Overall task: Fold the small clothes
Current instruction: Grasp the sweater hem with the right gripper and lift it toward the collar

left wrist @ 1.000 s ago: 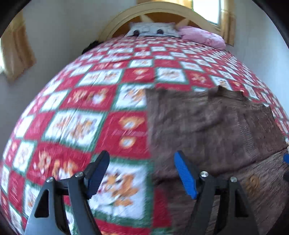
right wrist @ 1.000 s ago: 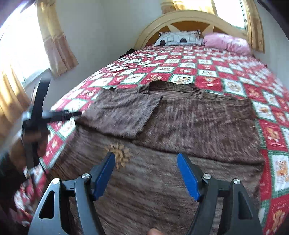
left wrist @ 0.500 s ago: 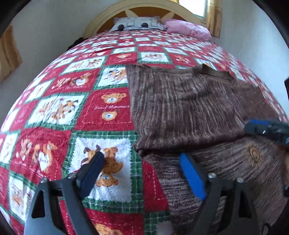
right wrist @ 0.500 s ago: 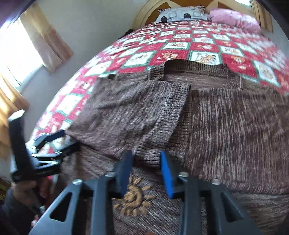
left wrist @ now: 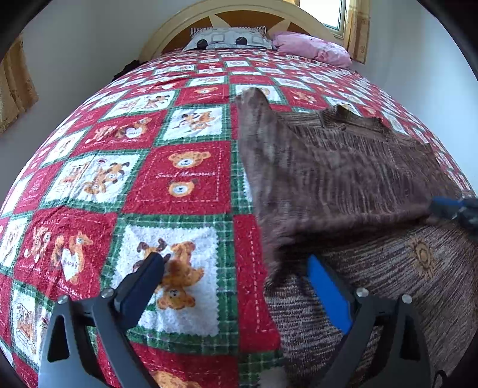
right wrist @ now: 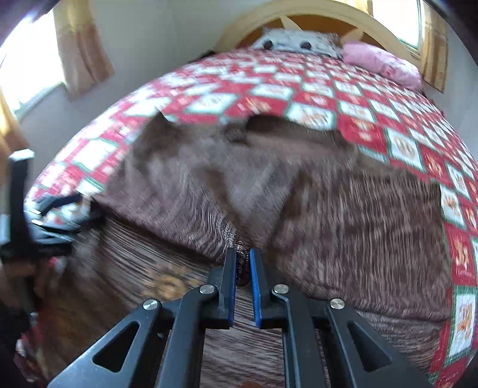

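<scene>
A brown knit sweater (left wrist: 343, 179) lies on the bed, with one sleeve folded across its chest and a small sun motif (left wrist: 421, 253) on the front. It also shows in the right wrist view (right wrist: 343, 215). My left gripper (left wrist: 236, 271) is open at the sweater's left edge, one finger over the quilt and one over the knit. My right gripper (right wrist: 242, 259) is shut on the cuff of the folded sleeve (right wrist: 240, 247) and shows in the left wrist view (left wrist: 448, 207) at the far right. The left gripper shows in the right wrist view (right wrist: 44, 221) at the left edge.
A red, green and white teddy-bear quilt (left wrist: 149, 179) covers the bed. A patterned pillow (left wrist: 230, 38) and a pink pillow (left wrist: 310, 49) lie by the arched wooden headboard (left wrist: 239, 15). Curtained windows (right wrist: 80, 44) stand on the walls.
My right gripper closed on the sleeve cuff and the sleeve has lifted, its far corner raised. My left gripper moved in closer to the sweater's left edge and stayed open.
</scene>
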